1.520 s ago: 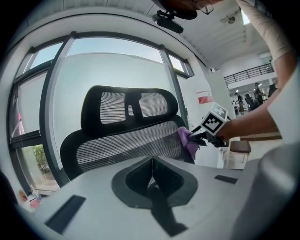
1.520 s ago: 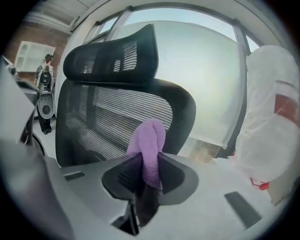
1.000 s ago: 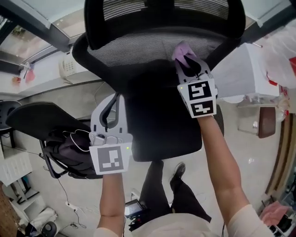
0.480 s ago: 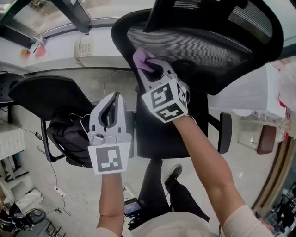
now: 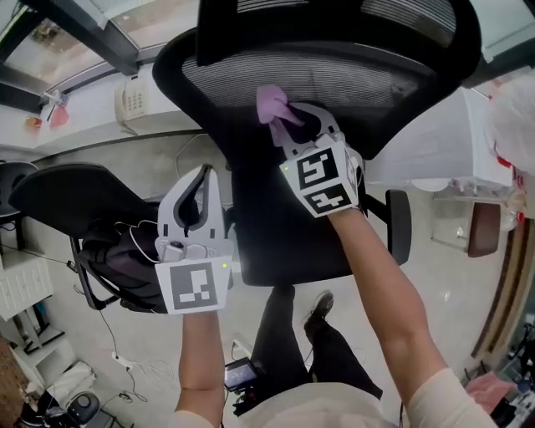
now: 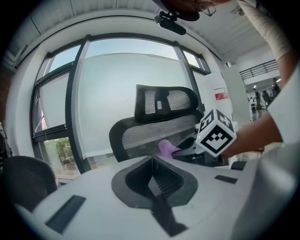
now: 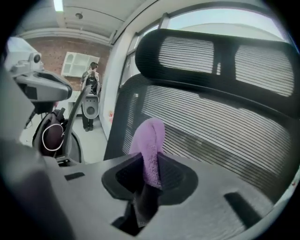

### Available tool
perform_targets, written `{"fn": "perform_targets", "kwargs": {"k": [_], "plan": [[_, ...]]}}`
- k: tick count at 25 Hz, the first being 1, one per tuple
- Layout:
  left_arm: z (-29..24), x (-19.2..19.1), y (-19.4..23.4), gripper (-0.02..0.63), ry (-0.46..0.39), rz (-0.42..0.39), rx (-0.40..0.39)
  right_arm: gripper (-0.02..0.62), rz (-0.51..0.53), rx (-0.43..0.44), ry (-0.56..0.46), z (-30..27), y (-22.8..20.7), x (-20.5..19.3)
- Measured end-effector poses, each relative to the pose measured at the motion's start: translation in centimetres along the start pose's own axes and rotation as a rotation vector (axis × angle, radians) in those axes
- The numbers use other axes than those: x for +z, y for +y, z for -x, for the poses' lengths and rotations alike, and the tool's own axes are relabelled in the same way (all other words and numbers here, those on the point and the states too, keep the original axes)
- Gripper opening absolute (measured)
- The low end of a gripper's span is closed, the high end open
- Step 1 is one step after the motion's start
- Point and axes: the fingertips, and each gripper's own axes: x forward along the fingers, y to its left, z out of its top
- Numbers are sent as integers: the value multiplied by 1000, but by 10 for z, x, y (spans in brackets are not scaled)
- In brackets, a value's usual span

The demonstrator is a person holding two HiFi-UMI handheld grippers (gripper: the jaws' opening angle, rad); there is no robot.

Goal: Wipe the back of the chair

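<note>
The black mesh chair back (image 5: 351, 75) fills the top of the head view, with its headrest (image 5: 334, 21) above and the seat (image 5: 284, 226) below. My right gripper (image 5: 291, 125) is shut on a purple cloth (image 5: 270, 104), which presses against the lower middle of the mesh. In the right gripper view the cloth (image 7: 150, 145) sticks up out of the gripper (image 7: 147, 176) close to the mesh (image 7: 225, 136). My left gripper (image 5: 201, 180) hangs shut and holding nothing, left of the seat. From its own view it (image 6: 151, 180) faces the chair back (image 6: 140, 138) and cloth (image 6: 166, 147).
A second dark chair (image 5: 75, 196) with a black bag (image 5: 125, 263) stands at the left. A white telephone (image 5: 129, 100) sits on the window ledge behind. A white box (image 5: 435, 142) is at the right, past the armrest (image 5: 399, 226). My legs show below the seat.
The right gripper swept the cloth leftward across the mesh, then came back toward the middle. The left gripper stayed shut beside the seat.
</note>
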Motion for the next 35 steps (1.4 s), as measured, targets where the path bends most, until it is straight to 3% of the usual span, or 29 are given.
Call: {"fn": "perform_targets", "kwargs": {"k": [4,10,13,22,35], "plan": [[-18,12,-40,11,-10,-29,-67,67,-79,-114,44,37,-66,-45],[-39,29,-93,11,-20,-50,-150,67,-216,-356,172,110,-179,-129],[-44,33,-110,11,-22,-55,-173,67,-279,-427,225,138,-212,-159],[-51,36,-110,11,-13,-50,-166,66,-246,-313,188,116,-184,-141],[-21,16,-21,11,7,-9,-27,64,-106,-30,56,18,-30,-21]]}}
